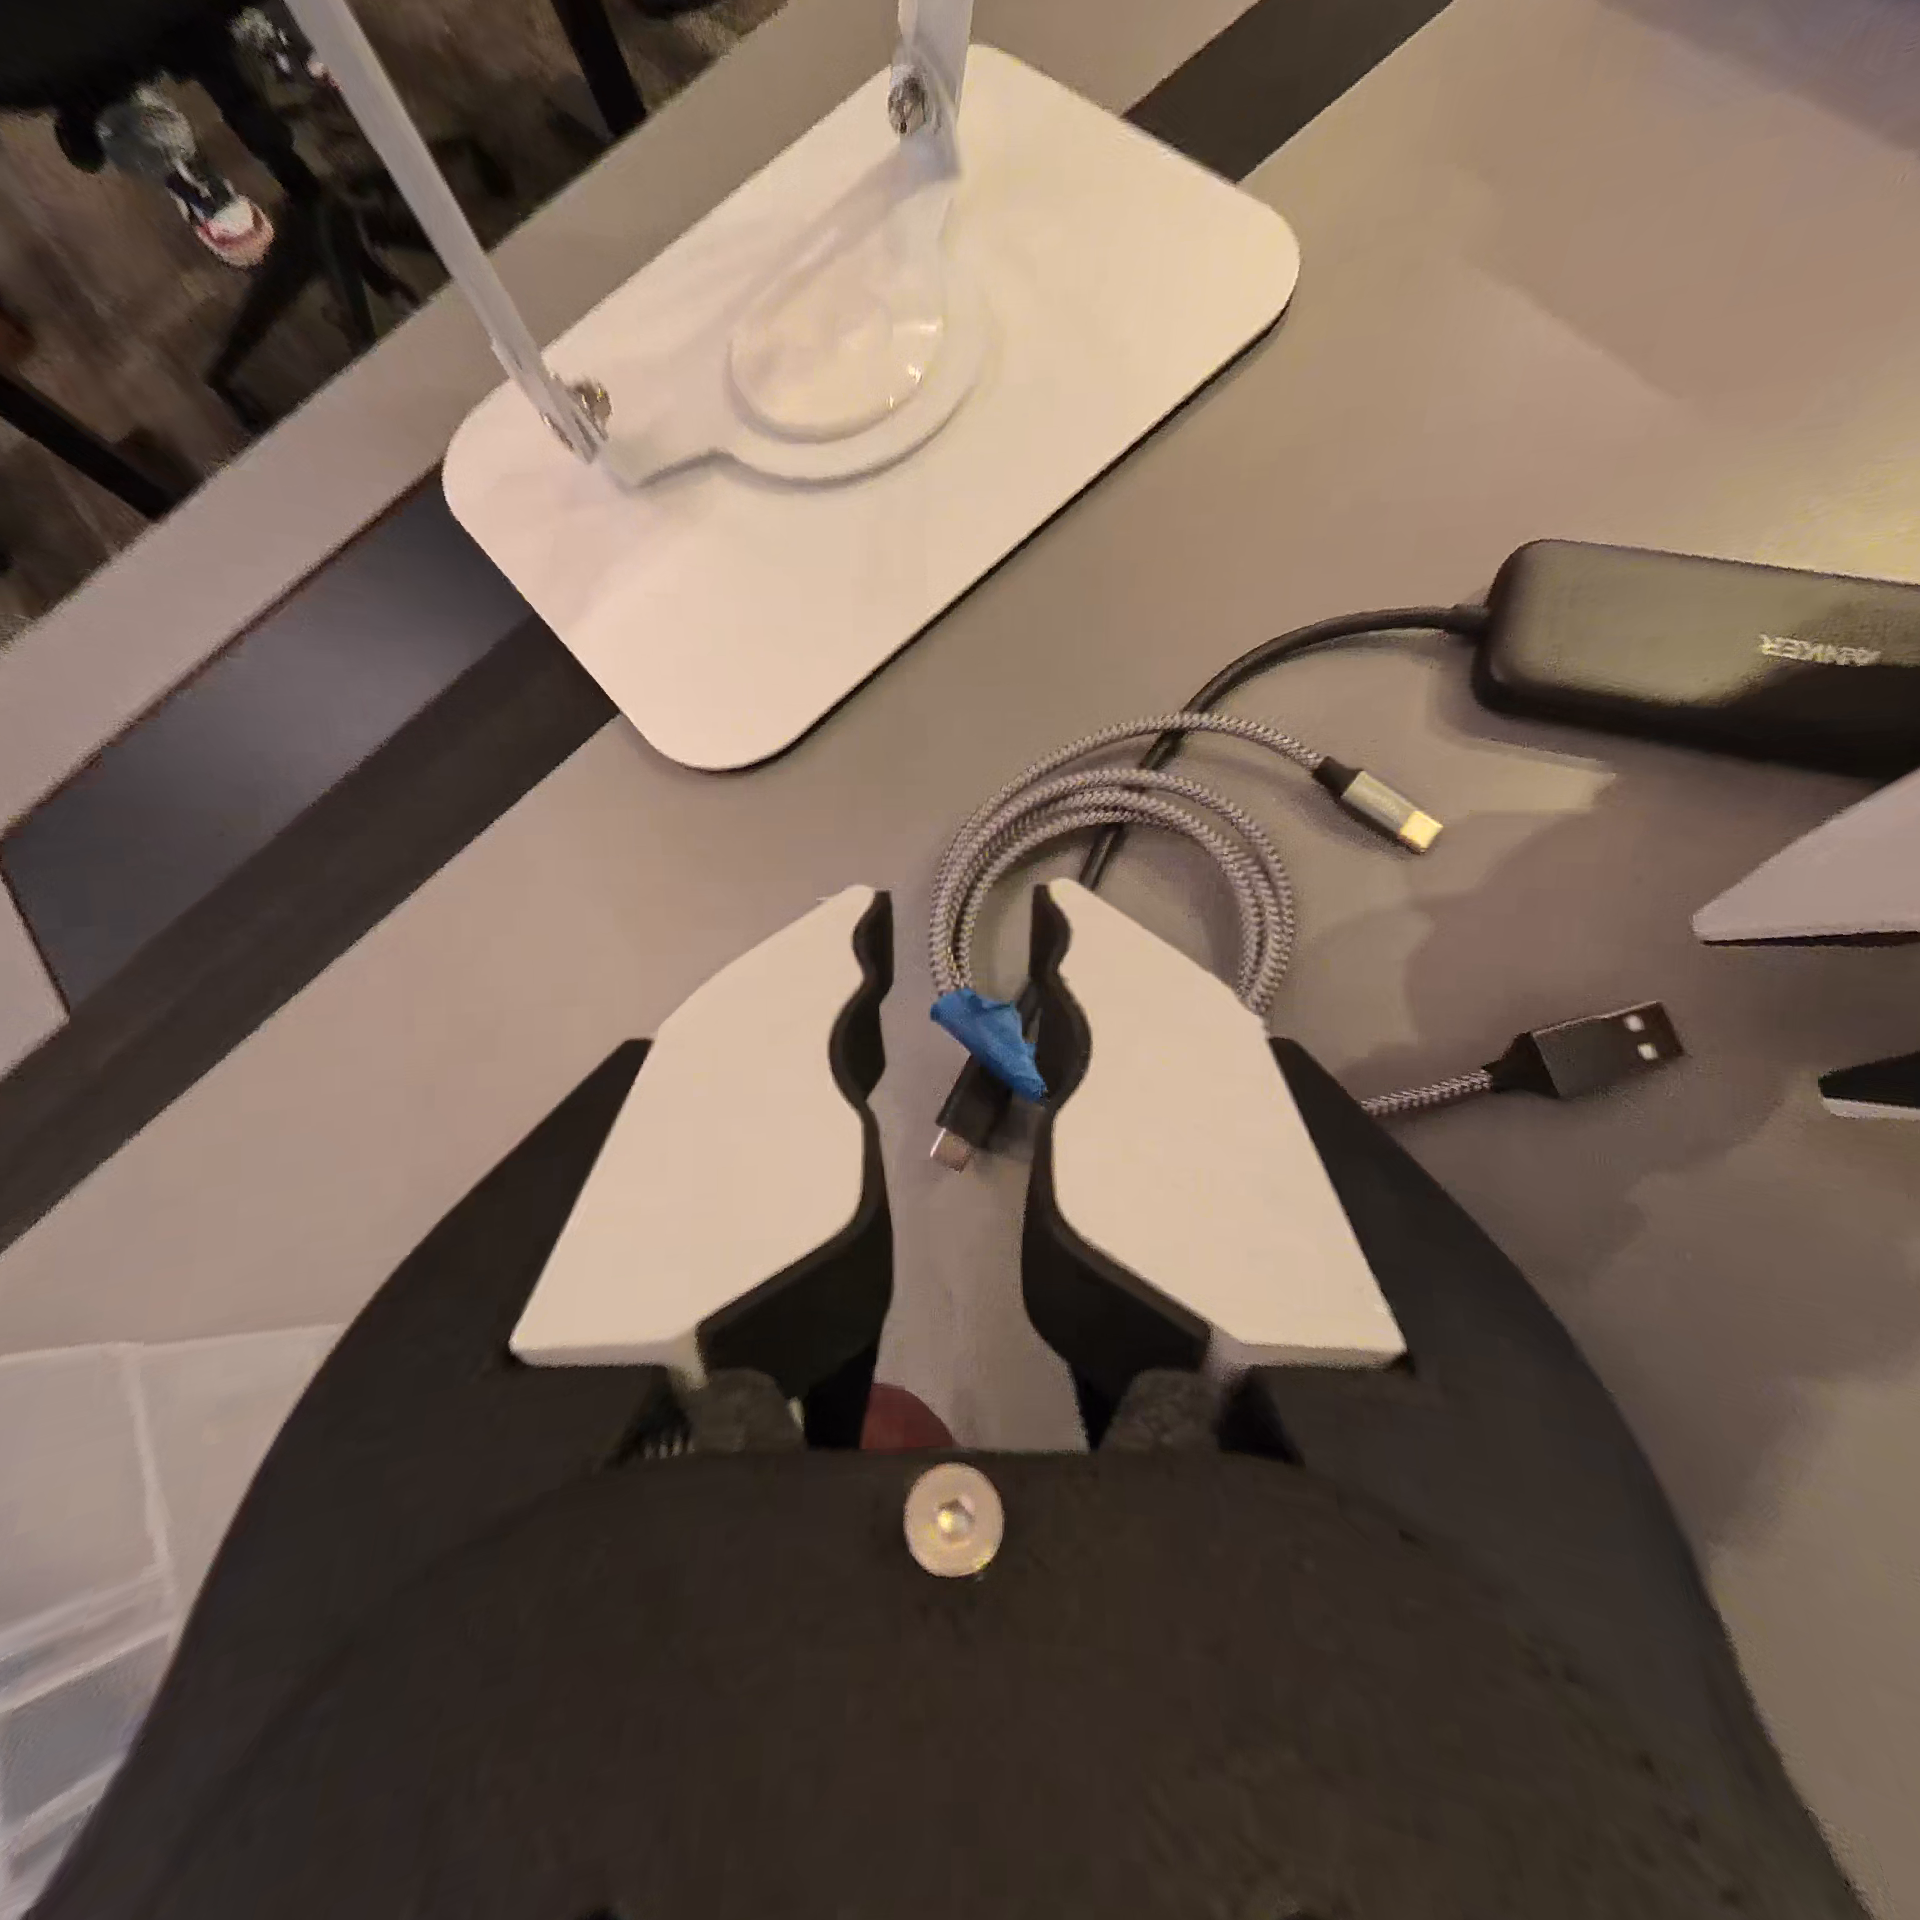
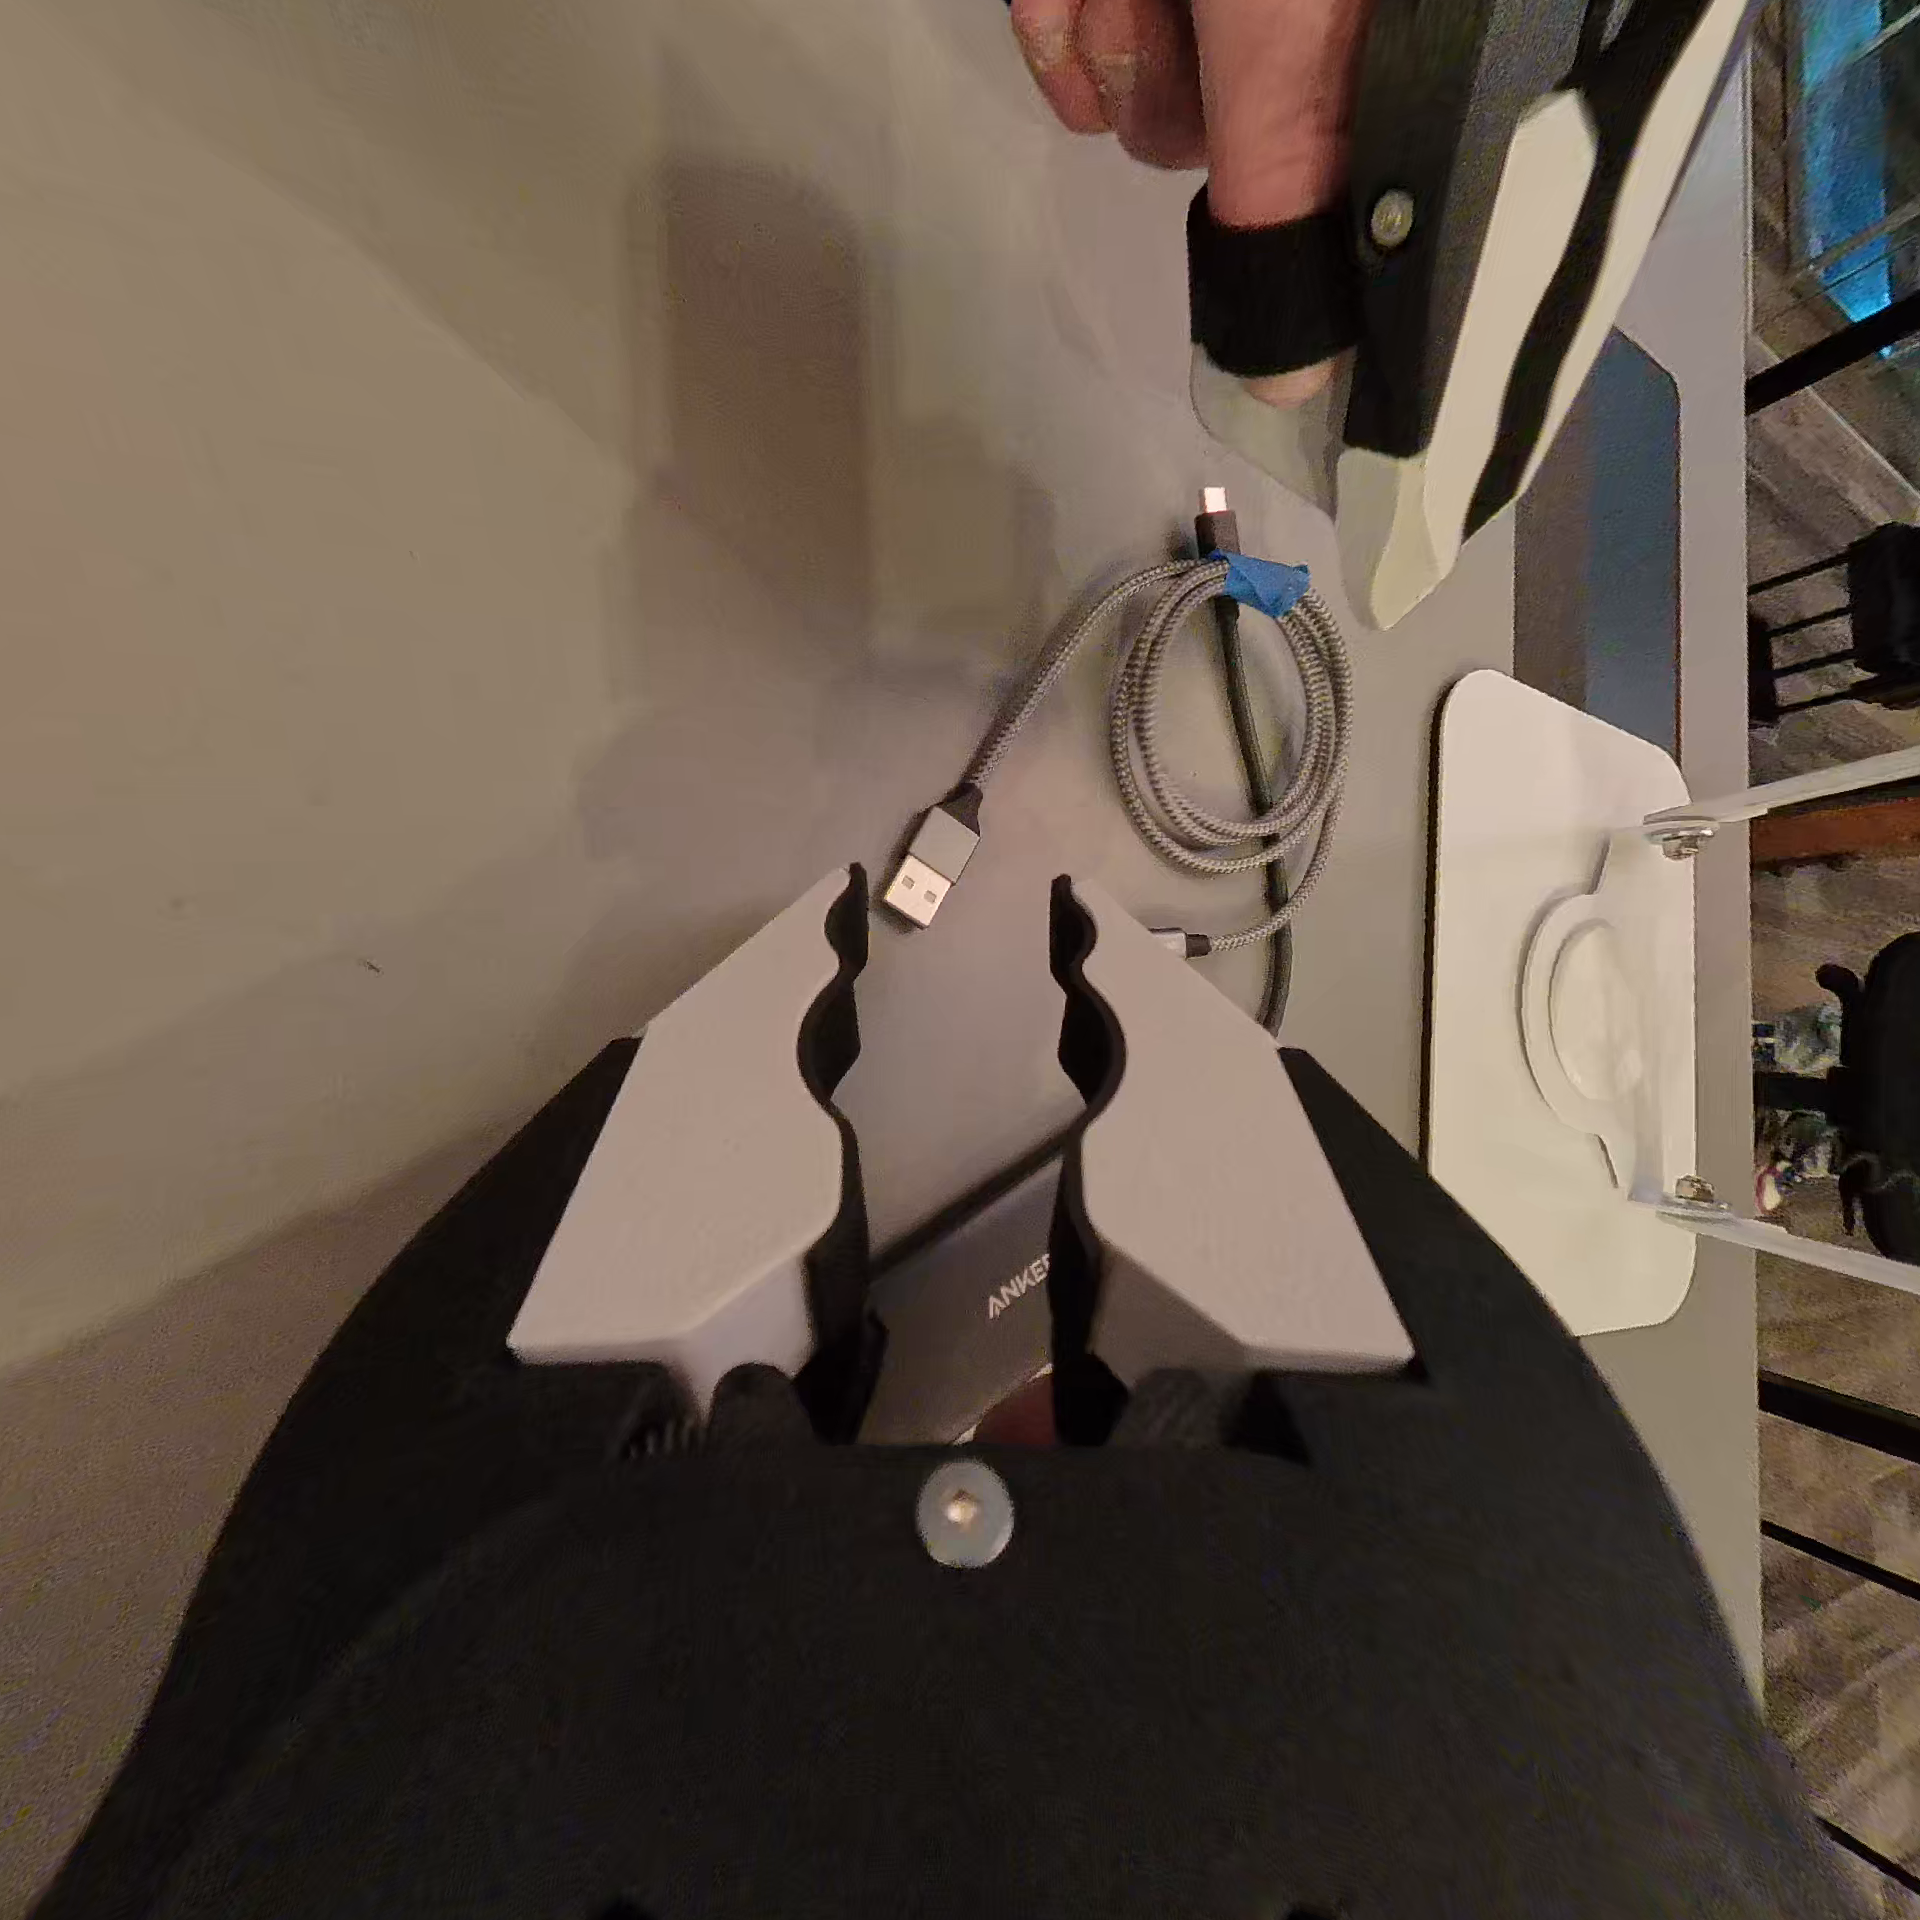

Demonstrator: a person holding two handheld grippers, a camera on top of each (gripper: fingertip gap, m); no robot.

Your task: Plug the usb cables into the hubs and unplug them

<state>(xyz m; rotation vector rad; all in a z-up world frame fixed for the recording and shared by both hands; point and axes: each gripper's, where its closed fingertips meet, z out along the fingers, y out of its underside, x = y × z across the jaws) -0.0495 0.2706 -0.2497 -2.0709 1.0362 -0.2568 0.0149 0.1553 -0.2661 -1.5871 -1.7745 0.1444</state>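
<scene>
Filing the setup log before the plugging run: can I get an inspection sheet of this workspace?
Surface: grey table, bare where visible.
Job's things: black hub, nothing seen plugged in; braided cable coiled, both plugs free.
Clutter: white stand base; clear plastic bin at the table edge.
Grippers: left hand-held gripper open over the blue tape; right hand-held gripper open by the flat plug.
Cables: hub lead taped to the coil.
Surroundings: chair legs, floor.
</scene>
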